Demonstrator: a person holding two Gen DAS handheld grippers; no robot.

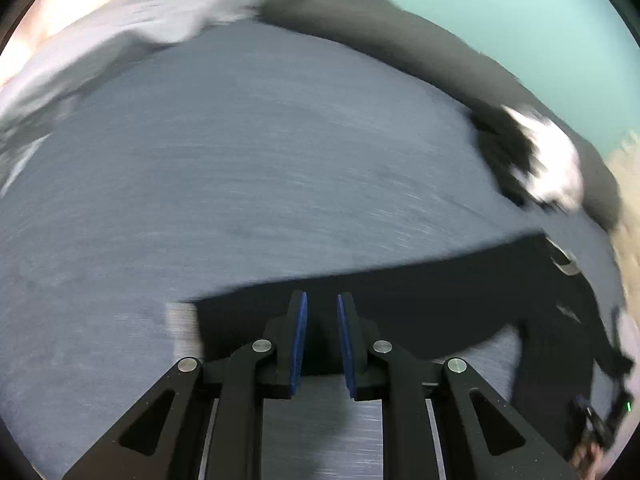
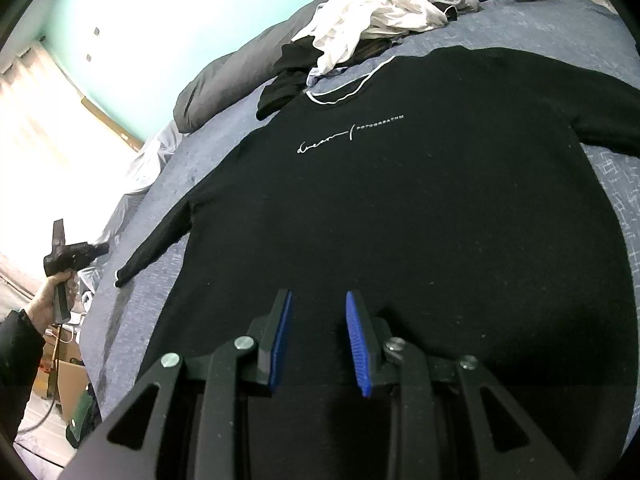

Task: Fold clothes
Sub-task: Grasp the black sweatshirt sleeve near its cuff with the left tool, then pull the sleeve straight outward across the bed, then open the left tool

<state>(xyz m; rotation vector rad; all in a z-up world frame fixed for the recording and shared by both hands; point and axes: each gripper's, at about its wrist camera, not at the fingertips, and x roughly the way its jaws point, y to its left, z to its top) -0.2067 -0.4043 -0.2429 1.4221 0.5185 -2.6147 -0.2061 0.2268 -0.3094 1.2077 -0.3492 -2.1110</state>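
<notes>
A black long-sleeved sweatshirt point(image 2: 400, 216) with small white lettering lies flat, front up, on the blue bedsheet point(image 2: 552, 24). Its left sleeve point(image 2: 160, 236) runs down to the left. My right gripper point(image 2: 318, 300) is open and empty just above the sweatshirt's lower hem. In the blurred left wrist view, my left gripper point(image 1: 322, 300) is open, its jaws a little apart, over the edge of the black sweatshirt point(image 1: 420, 292). In the right wrist view the left gripper point(image 2: 76, 252) is held in a hand off the bed's left side.
A pile of white, black and grey clothes point(image 2: 372, 20) lies past the sweatshirt's collar. A dark grey duvet point(image 2: 240, 72) runs along the far side of the bed. Boxes and clutter point(image 2: 68, 376) sit on the floor at left.
</notes>
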